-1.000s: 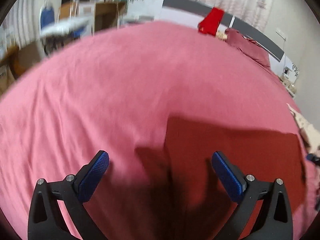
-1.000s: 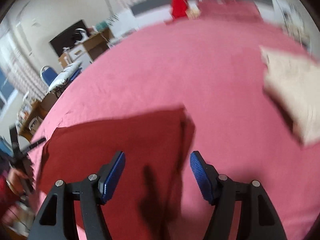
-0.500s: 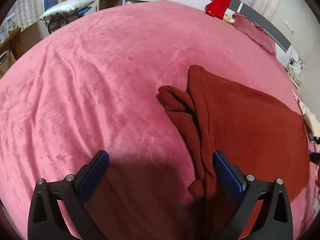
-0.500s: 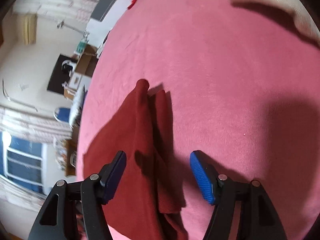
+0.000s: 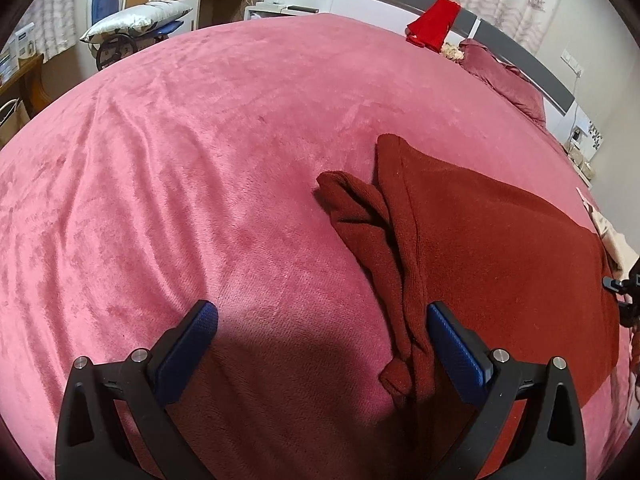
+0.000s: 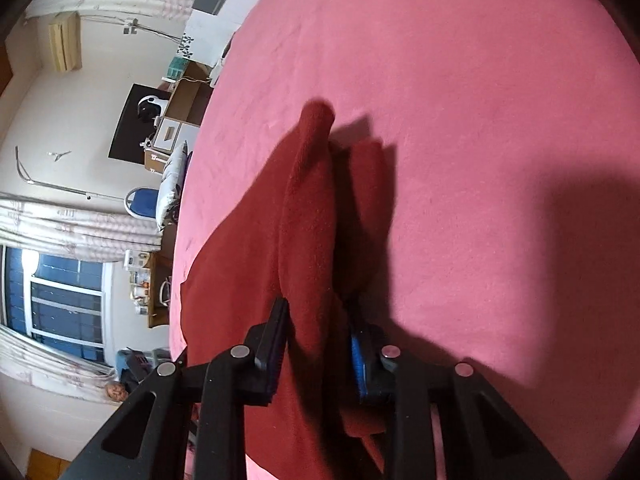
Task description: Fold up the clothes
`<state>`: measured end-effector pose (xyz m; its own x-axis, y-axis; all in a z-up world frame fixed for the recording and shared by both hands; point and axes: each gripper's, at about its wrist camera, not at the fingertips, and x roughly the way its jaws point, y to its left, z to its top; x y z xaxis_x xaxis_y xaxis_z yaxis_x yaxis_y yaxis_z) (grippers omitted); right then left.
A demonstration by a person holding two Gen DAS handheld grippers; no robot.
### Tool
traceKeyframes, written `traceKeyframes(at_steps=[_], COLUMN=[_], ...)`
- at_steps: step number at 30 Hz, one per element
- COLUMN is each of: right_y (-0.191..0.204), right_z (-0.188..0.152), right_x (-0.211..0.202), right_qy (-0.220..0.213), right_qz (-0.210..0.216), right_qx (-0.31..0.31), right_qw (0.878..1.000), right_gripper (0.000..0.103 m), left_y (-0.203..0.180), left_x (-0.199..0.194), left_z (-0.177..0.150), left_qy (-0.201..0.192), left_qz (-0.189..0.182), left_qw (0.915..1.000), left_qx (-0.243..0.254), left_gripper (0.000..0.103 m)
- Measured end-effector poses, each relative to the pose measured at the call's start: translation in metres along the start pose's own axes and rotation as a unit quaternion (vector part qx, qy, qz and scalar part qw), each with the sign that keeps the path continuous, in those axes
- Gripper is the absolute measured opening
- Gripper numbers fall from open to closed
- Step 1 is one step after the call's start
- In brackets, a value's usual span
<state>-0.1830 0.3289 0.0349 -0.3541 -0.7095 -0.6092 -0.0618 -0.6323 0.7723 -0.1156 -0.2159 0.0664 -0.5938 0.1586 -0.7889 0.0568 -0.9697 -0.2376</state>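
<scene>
A dark red sweater (image 5: 500, 248) lies flat on the pink bed, with a sleeve bunched along its left edge (image 5: 376, 240). My left gripper (image 5: 320, 340) hovers open just above the blanket. Its right finger (image 5: 456, 352) sits beside the bunched edge, and nothing is between the pads. In the right wrist view the sweater (image 6: 308, 208) rises in a raised fold. My right gripper (image 6: 316, 332) is closing on that fold, and both pads touch the fabric.
The pink blanket (image 5: 200, 160) covers the whole bed. A bright red cloth (image 5: 434, 20) hangs on the headboard above a maroon pillow (image 5: 504, 80). A beige garment (image 5: 612, 236) lies at the right edge. A desk and a chair with a silver cushion (image 5: 140, 20) stand beyond the bed.
My right gripper rolled, sank onto the sweater's edge and narrowed its jaws around a fold. My left gripper came lower and nearer to the bunched sleeve, still open.
</scene>
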Motion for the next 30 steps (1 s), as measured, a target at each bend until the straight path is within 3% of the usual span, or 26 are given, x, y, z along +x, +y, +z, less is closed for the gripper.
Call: traceKeyframes(at_steps=[2, 4, 8, 12, 16, 19, 21, 23, 25, 30], right_y=[-0.006, -0.012, -0.017, -0.012, -0.001, -0.006, -0.006, -0.005, -0.004, -0.009], right_z=[0.003, 0.005, 0.004, 0.009, 0.010, 0.008, 0.006, 0.005, 0.004, 0.004], right_x=[-0.017, -0.025, -0.010, 0.012, 0.026, 0.022, 0.022, 0.021, 0.022, 0.020], right_qy=[-0.015, 0.001, 0.054, 0.056, 0.056, 0.051, 0.046, 0.043, 0.041, 0.040], right_qz=[-0.010, -0.018, 0.028, 0.048, 0.013, 0.007, -0.002, -0.013, -0.017, -0.008], right_qx=[-0.003, -0.010, -0.005, 0.000, -0.011, -0.006, -0.001, -0.003, -0.004, 0.007], right_qw=[1.000, 1.000, 0.998, 0.997, 0.998, 0.999, 0.999, 0.999, 0.999, 0.999], right_gripper=[0.033, 0.034, 0.037, 0.037, 0.023, 0.018, 0.018, 0.018, 0.018, 0.018], left_y=[0.005, 0.003, -0.002, -0.001, 0.001, 0.001, 0.006, 0.017, 0.030, 0.052], left_x=[-0.007, -0.005, 0.003, 0.000, -0.001, -0.001, -0.002, -0.004, -0.001, 0.004], left_z=[-0.009, -0.007, 0.002, -0.002, -0.002, 0.003, 0.012, 0.019, 0.026, 0.033], left_qy=[-0.004, -0.006, -0.008, -0.010, -0.008, 0.002, 0.016, 0.018, 0.024, 0.044], left_qz=[-0.004, -0.004, 0.000, -0.002, -0.004, -0.007, -0.026, -0.076, -0.121, -0.187], left_qw=[1.0000, 1.0000, 1.0000, 1.0000, 1.0000, 1.0000, 0.9993, 0.9956, 0.9879, 0.9670], left_qx=[-0.002, -0.001, 0.001, 0.000, -0.002, -0.005, -0.022, -0.052, -0.094, -0.167], left_gripper=[0.103, 0.103, 0.103, 0.103, 0.103, 0.103, 0.103, 0.103, 0.103, 0.103])
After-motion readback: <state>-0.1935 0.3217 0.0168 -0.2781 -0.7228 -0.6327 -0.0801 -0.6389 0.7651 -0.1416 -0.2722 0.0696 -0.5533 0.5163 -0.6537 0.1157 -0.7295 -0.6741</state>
